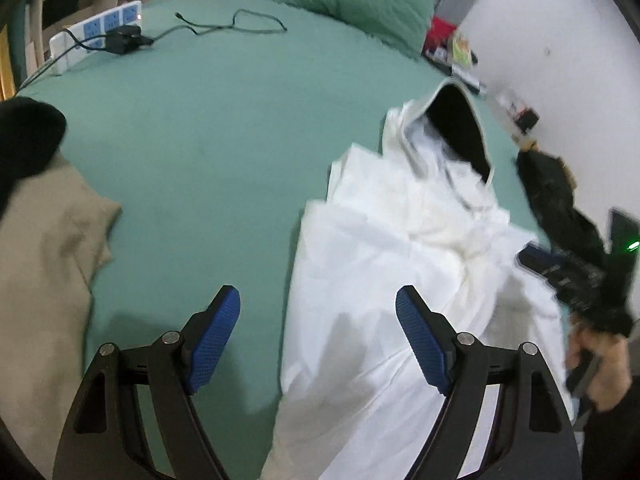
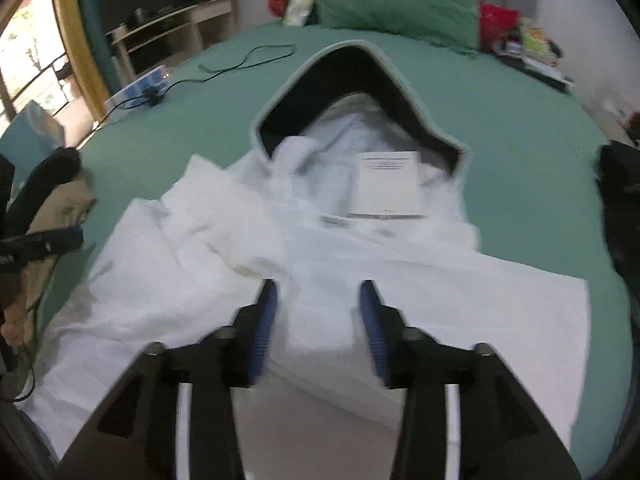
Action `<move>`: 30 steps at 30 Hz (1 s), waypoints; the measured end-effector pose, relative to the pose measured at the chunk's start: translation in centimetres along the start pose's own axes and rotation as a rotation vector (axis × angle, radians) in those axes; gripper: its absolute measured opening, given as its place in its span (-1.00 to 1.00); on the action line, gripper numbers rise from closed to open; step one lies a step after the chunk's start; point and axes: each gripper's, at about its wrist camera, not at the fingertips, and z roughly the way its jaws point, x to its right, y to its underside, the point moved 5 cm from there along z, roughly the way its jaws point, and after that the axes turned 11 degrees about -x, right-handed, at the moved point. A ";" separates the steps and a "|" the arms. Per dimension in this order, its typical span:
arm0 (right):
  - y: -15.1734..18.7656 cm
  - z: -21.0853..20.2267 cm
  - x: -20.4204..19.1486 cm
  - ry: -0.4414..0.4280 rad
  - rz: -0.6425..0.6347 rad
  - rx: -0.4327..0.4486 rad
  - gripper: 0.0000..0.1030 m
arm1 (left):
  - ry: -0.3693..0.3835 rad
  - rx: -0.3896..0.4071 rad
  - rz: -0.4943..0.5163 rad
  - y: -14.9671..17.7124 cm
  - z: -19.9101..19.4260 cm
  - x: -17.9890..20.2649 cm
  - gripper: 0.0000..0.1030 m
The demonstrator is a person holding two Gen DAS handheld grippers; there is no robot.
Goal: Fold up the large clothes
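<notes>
Beige garment [image 1: 44,248] lies crumpled at the left edge of the green bed [image 1: 208,136], a black cloth [image 1: 24,136] just above it; a white power strip [image 1: 96,34] with a black plug and a loose black cable [image 1: 240,24] sits at the far left of the bed; left gripper [image 1: 318,336] hangs over bare sheet beside the garment's left edge, fingers [image 1: 216,336] spread wide, nothing between them; white hooded garment [image 2: 320,240] lies spread on the middle of the bed, dark-lined hood [image 2: 360,92] pointing toward the green pillow [image 2: 396,0], a white label [image 2: 388,188] showing at the neck, left sleeve area rumpled, right sleeve flat; right gripper [image 2: 320,328] hovers over the garment's lower middle, fingers [image 2: 266,328] partly apart, no cloth between them; frame blurred; a dark bundle [image 2: 618,200] lies at the bed's right edge.
</notes>
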 end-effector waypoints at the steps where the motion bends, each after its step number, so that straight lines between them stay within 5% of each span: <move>1: -0.3 -0.6 -0.1 0.028 -0.004 0.024 0.05 | -0.005 -0.007 0.003 0.0 0.4 0.0 0.62; 6: -3.4 0.0 -4.8 0.009 -0.133 0.084 0.07 | -0.023 -0.039 -0.056 -1.0 2.0 -1.8 0.43; 9: -5.2 2.2 -9.0 0.012 -0.253 0.096 0.07 | -0.011 -0.066 -0.039 -1.5 2.5 -2.1 -0.12; 14: -7.9 8.4 -13.6 -0.073 -0.297 -0.037 0.04 | -0.072 -0.070 0.062 -1.3 3.3 -1.3 -0.19; 15: -7.9 9.3 -14.0 -0.082 -0.303 -0.058 -0.02 | -0.086 -0.068 0.078 -1.2 3.4 -1.1 -0.19; 18: -7.9 10.5 -14.2 -0.065 -0.317 -0.054 -0.92 | -0.095 -0.055 0.108 -1.0 3.4 -0.8 -0.16; 22: -8.8 7.7 -12.1 -0.071 -0.249 0.013 -0.95 | -0.107 -0.046 0.144 -0.8 3.4 -0.6 -0.14; 30: -9.1 -6.7 -5.0 -0.108 -0.074 0.327 -0.94 | -0.128 0.011 0.150 -0.3 3.4 -0.3 -0.13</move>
